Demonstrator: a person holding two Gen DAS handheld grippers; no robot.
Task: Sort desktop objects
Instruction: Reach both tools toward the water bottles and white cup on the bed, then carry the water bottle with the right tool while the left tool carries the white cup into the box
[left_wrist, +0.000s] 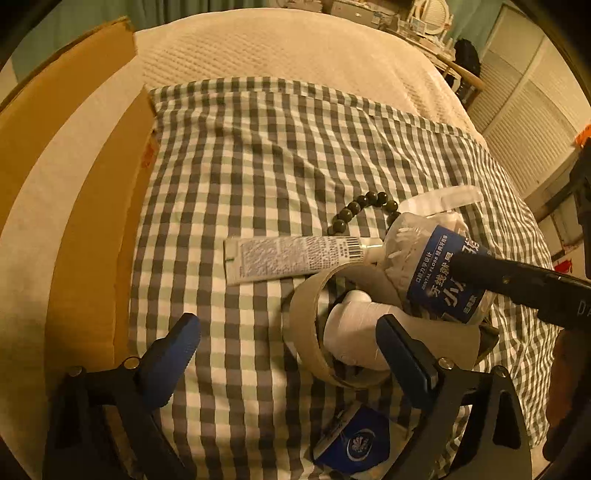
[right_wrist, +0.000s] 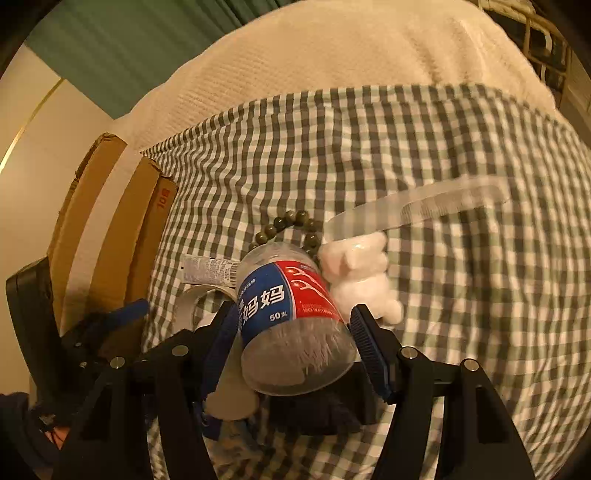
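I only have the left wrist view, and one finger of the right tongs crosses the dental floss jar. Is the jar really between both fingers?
Observer: Yes. In the right wrist view the dental floss jar sits between both fingers of the right tongs, with the pads against its sides.
Operator: What's hidden behind the jar?
Observer: A white fluffy toy lies against the jar's far side.
Operator: And the comb, I only see its end.
Observer: The clear comb lies whole on the checked cloth just beyond the toy, teeth along its near edge.
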